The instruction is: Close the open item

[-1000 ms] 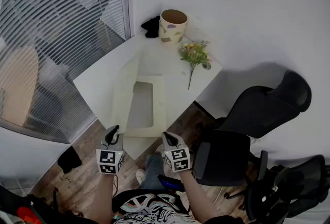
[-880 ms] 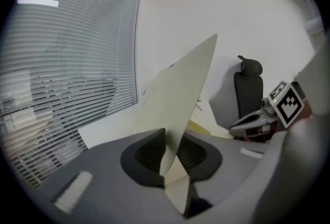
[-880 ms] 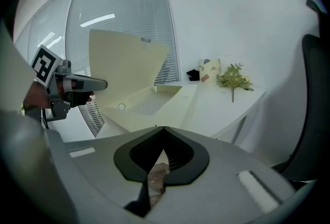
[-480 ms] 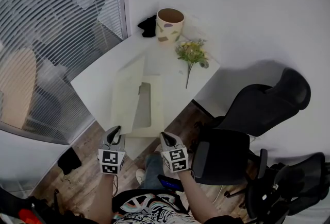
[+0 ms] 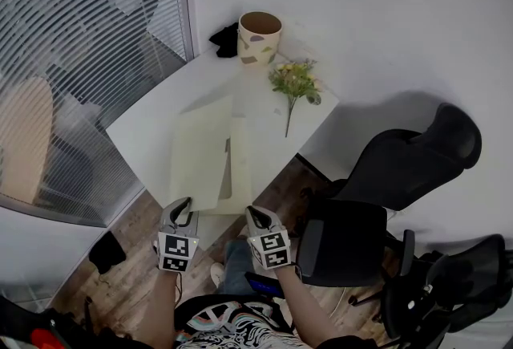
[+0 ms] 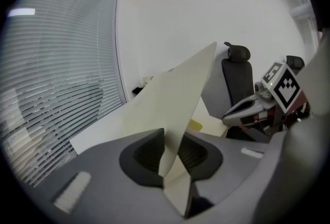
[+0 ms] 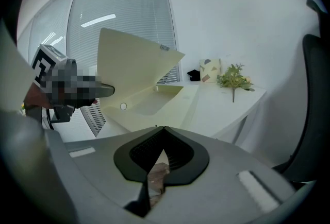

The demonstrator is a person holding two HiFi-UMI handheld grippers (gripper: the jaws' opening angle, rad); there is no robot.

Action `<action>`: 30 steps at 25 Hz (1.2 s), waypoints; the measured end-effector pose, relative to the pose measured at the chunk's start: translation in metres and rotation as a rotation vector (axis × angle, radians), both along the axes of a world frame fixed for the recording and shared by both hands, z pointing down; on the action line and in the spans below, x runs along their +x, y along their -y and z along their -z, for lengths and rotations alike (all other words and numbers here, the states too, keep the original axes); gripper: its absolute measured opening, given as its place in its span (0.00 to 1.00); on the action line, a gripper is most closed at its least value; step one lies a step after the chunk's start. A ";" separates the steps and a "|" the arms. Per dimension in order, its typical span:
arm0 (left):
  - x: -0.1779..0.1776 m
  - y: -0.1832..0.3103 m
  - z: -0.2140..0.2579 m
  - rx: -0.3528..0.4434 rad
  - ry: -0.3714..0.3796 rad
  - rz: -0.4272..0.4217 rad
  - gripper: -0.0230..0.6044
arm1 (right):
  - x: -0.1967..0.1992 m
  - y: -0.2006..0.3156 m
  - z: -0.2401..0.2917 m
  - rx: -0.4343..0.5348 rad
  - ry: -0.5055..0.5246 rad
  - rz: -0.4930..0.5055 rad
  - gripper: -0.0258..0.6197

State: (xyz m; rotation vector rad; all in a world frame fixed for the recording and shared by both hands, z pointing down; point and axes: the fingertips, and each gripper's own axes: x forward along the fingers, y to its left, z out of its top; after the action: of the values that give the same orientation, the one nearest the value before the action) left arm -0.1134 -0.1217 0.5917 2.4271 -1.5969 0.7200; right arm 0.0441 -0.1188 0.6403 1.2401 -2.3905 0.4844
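Observation:
A cream folder-like case lies on the white table (image 5: 148,127). Its cover (image 5: 200,151) is tilted over the base (image 5: 241,171) and hides most of the inside. My left gripper (image 5: 178,204) holds the cover's near corner. In the left gripper view the cover (image 6: 175,89) runs up between the jaws of the left gripper (image 6: 167,161), which have just been opening a little but still pinch it. My right gripper (image 5: 255,213) hovers off the table's near edge, shut and empty. The right gripper view shows that right gripper (image 7: 160,153), the raised cover (image 7: 131,66) and the base (image 7: 149,104).
A patterned vase (image 5: 259,37) and a black item (image 5: 224,39) stand at the table's far end. A flower sprig (image 5: 295,81) lies near the right edge. Black office chairs (image 5: 401,171) crowd the right side. Window blinds (image 5: 72,42) run along the left.
The cover has swung from lying open at the left up and over toward the right, now hiding the grey recess inside. The left gripper shifted slightly with it. The right gripper stayed put.

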 end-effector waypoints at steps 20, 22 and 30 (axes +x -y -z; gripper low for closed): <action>0.027 0.005 -0.025 -0.075 0.120 -0.109 0.26 | -0.001 0.001 0.000 0.002 0.002 0.005 0.04; 0.029 0.006 -0.028 -0.082 0.134 -0.121 0.26 | -0.001 0.001 -0.001 0.001 -0.004 0.014 0.04; 0.035 0.006 -0.037 -0.111 0.175 -0.155 0.27 | 0.000 0.001 -0.002 0.000 0.001 0.008 0.04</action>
State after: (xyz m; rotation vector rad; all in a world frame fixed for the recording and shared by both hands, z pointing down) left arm -0.0786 -0.1282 0.6288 2.4859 -1.3924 1.0445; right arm 0.0439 -0.1198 0.6419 1.2301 -2.3950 0.4823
